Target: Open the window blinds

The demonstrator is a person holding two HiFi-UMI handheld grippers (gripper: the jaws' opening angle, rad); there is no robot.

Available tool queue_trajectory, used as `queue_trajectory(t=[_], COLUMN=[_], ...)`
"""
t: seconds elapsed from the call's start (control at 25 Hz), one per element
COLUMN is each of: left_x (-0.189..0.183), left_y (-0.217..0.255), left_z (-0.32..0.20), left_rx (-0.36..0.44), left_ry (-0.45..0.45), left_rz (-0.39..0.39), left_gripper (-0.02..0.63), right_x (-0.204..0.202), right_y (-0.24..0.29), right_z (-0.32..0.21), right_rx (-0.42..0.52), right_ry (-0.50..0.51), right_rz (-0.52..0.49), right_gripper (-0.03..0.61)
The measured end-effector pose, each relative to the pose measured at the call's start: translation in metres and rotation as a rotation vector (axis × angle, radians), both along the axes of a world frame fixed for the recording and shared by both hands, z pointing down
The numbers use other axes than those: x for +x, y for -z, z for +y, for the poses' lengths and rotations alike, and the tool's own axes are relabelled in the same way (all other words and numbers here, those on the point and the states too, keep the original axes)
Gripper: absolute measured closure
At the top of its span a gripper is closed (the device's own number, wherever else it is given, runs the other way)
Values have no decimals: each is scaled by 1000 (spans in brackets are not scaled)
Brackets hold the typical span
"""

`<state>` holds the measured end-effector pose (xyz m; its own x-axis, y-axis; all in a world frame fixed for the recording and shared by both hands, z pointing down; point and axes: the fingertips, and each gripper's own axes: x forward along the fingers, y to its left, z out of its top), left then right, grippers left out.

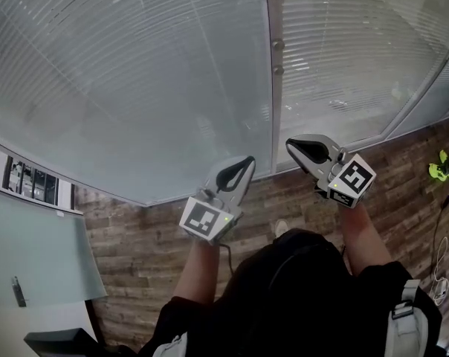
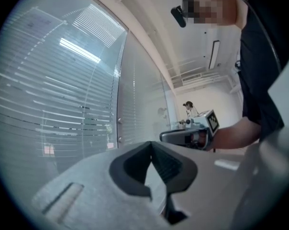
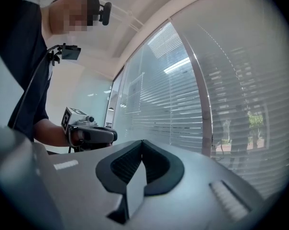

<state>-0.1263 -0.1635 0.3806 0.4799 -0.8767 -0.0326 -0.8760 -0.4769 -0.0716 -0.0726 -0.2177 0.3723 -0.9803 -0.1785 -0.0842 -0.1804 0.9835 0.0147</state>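
Blinds (image 1: 135,73) behind glass wall, lowered, across whole front. L gripper (image 1: 245,163) near glass, jaws pinched together, empty. Frame post (image 1: 272,88) btwn panes. R gripper (image 1: 294,147) just right of post, jaws closed, empty.

Right gripper (image 3: 142,145): jaws closed, tips together, nothing between. Beyond: window blinds (image 3: 178,99) behind glass, slats horizontal, greenery dimly visible through the gaps at far right. Grey upright frame post (image 3: 202,104) between two panes. At left: left gripper (image 3: 111,135) with marker cube (image 3: 72,117), held level on a bare forearm (image 3: 50,131), below a dark sleeve (image 3: 27,80).
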Motion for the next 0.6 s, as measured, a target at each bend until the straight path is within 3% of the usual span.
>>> queue_trajectory(t=[0.6], left_x=[-3], left_y=[29], left_z=[-75], left_rx=[9], left_ry=[26], left_rz=[-4], left_gripper=[609], right_x=[10], right_y=[16], right_z=[-75], right_rx=[47], right_ry=[-14], right_rz=[10], right_gripper=[574])
